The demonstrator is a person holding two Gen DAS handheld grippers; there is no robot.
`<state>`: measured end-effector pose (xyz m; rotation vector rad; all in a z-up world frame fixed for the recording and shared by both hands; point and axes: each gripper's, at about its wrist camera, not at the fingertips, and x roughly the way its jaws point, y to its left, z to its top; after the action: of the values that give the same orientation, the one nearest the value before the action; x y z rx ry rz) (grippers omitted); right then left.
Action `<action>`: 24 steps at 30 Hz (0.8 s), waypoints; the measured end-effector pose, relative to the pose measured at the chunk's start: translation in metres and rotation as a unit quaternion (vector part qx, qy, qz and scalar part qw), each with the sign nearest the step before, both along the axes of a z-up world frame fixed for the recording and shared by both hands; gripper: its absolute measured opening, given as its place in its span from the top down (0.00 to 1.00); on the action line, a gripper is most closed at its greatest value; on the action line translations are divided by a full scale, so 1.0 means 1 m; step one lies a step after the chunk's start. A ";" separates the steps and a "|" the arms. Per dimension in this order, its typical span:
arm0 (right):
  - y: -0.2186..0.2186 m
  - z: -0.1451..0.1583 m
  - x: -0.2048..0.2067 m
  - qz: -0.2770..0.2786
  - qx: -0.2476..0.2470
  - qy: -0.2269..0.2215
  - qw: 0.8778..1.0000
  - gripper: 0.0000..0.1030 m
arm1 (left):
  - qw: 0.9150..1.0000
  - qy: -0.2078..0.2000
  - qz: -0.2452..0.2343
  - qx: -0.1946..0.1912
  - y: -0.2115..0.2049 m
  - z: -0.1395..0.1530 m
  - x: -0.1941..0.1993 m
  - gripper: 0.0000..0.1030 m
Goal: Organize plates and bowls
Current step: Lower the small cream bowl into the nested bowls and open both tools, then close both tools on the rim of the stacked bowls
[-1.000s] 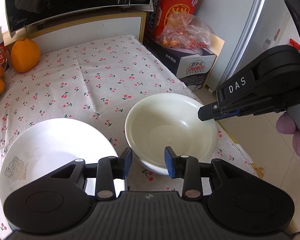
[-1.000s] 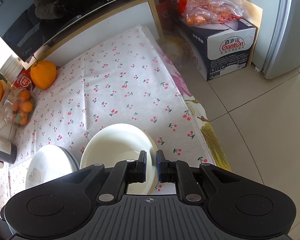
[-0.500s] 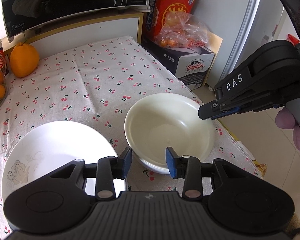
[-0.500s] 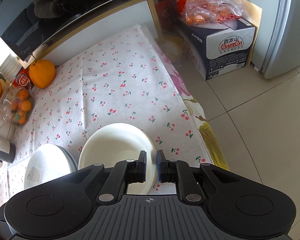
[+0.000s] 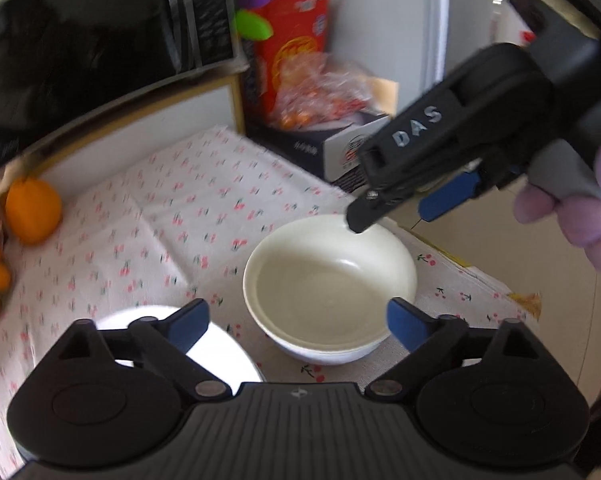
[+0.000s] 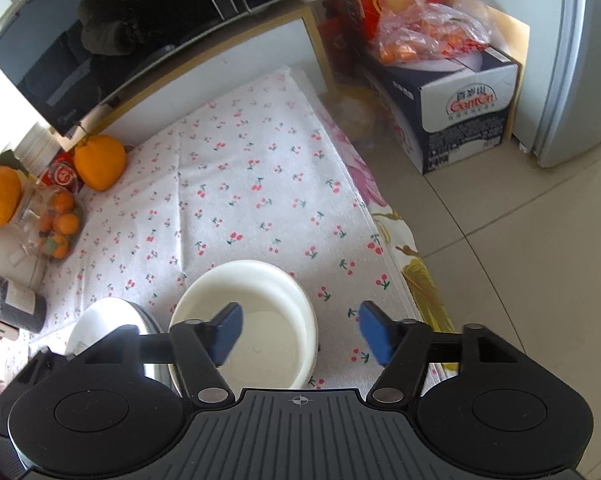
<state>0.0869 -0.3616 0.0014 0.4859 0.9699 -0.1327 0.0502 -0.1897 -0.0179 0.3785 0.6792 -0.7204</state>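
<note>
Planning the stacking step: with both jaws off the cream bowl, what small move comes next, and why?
Probably lift both grippers clear. The left gripper and right gripper are opening, pads off the cream bowl, which sits on the cherry cloth beside the white plate.

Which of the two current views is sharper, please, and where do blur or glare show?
Right wrist view: sharper, cloth cherries and box print crisp, edges bowed by fisheye. Left wrist view: motion-blurred throughout, cherries smeared, box lettering unreadable, and the plate blown out to glaring white; the bowl shows soft highlights.
</note>
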 end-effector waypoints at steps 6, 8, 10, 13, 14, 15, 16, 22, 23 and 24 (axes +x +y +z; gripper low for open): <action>-0.007 -0.014 -0.012 0.008 0.016 -0.022 1.000 0.29 | 0.997 0.001 -0.069 -0.020 0.005 -0.007 -0.002 0.01; -0.010 -0.020 -0.015 0.007 0.031 -0.025 0.999 0.29 | 0.997 -0.001 -0.081 -0.013 0.005 -0.009 -0.002 0.01; -0.013 -0.025 -0.018 0.002 0.043 -0.028 0.999 0.29 | 0.996 -0.008 -0.093 -0.004 0.005 -0.010 -0.001 0.01; -0.018 -0.030 -0.021 -0.003 0.059 -0.031 0.998 0.29 | 0.994 -0.011 -0.107 0.007 0.005 -0.013 0.000 0.01; -0.019 -0.031 -0.022 -0.005 0.065 -0.033 0.997 0.29 | 0.994 -0.010 -0.111 0.011 0.004 -0.014 0.001 0.01; -0.020 -0.033 -0.023 -0.006 0.071 -0.034 0.997 0.29 | 0.993 -0.008 -0.113 0.015 0.004 -0.015 0.002 0.01; -0.020 -0.034 -0.023 -0.007 0.078 -0.034 0.996 0.29 | 0.993 -0.007 -0.115 0.019 0.003 -0.016 0.003 0.01; -0.014 -0.041 -0.019 -0.005 0.104 -0.021 0.994 0.29 | 0.992 -0.005 -0.120 0.044 -0.003 -0.025 0.008 0.01; -0.013 -0.042 -0.019 -0.005 0.107 -0.020 0.994 0.29 | 0.992 -0.005 -0.121 0.048 -0.004 -0.026 0.008 0.01; -0.012 -0.043 -0.018 -0.005 0.109 -0.018 0.994 0.29 | 0.991 -0.006 -0.121 0.051 -0.005 -0.027 0.008 0.01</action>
<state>0.0686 -0.3740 -0.0414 0.6915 0.9509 -0.0271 0.0585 -0.1948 -0.0445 0.5649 0.6669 -0.9157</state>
